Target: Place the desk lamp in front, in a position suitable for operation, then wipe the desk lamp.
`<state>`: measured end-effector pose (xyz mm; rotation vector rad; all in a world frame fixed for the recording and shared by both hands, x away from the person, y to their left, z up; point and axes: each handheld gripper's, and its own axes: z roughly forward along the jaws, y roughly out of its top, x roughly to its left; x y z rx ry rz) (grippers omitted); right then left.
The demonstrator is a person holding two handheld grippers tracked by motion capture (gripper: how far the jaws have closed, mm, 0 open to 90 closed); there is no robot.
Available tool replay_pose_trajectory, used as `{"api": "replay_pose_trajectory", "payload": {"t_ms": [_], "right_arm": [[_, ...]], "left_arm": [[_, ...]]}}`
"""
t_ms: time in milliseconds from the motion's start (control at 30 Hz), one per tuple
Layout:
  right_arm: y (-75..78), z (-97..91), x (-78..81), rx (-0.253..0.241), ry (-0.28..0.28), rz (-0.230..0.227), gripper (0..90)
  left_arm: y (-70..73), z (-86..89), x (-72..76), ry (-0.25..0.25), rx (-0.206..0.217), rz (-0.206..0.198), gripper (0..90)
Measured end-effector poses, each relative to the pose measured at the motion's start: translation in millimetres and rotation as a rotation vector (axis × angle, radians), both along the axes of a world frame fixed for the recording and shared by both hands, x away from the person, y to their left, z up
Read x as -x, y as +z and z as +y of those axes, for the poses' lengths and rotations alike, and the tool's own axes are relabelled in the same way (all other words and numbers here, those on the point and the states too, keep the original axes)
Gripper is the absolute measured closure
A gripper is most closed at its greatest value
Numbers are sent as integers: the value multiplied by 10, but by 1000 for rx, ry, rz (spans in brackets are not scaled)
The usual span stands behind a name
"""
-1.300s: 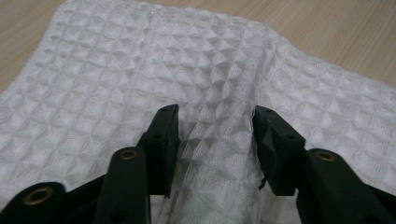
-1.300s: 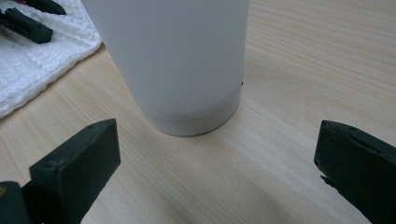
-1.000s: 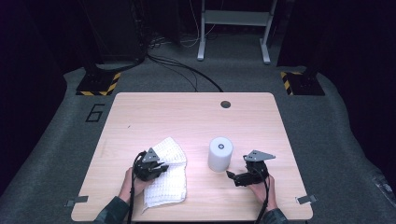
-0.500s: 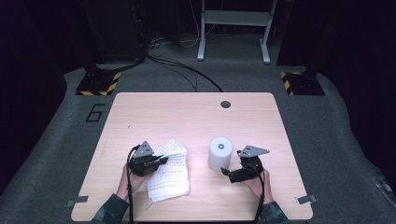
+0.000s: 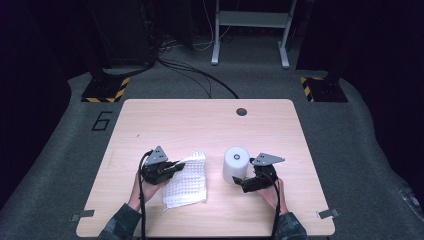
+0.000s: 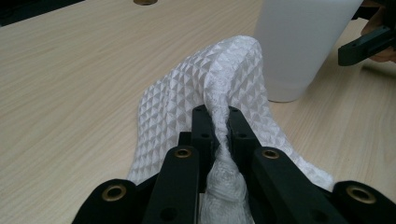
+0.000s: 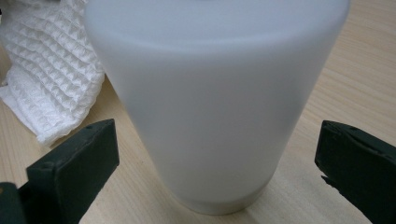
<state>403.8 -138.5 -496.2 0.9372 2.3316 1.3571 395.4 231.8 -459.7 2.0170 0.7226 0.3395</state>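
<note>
The left gripper (image 6: 215, 122) is pinching a waffle-weave cloth (image 6: 205, 98), likely to wipe, while the gaping right gripper (image 7: 219, 158) is bracketing the upside-down white cup (image 7: 215, 93), steadying-ready.

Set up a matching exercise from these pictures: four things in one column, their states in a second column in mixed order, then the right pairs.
Things:
1. left gripper
2. right gripper
3. white cup
4. waffle cloth

States:
A. stands upside down on the table, wider end up
B. jaws wide open, one on either side of the cup
C. partly lifted, one fold pinched, the rest lying on the table
D. jaws shut on a fold of fabric

Pairs: 1-D, 2-B, 3-A, 4-C
</note>
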Motion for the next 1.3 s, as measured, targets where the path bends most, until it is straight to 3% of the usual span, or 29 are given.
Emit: {"api": "replay_pose_trajectory", "payload": {"t_ms": [233, 467, 1000, 1233, 1300], "right_arm": [[-70, 53, -63, 13, 30, 6, 0], [-91, 79, -79, 4, 25, 8, 0], [-106, 177, -156, -9, 38, -54, 0], [-111, 200, -174, -25, 34, -57, 39], [-118, 201, -170, -29, 32, -52, 52]], "left_arm": [[12, -23, -28, -10, -8, 2, 844], [49, -44, -36, -10, -2, -10, 844], [178, -173, -83, -41, -6, -38, 843], [230, -199, -78, -42, 3, -42, 843], [253, -212, -84, -38, 7, -65, 843]]}}
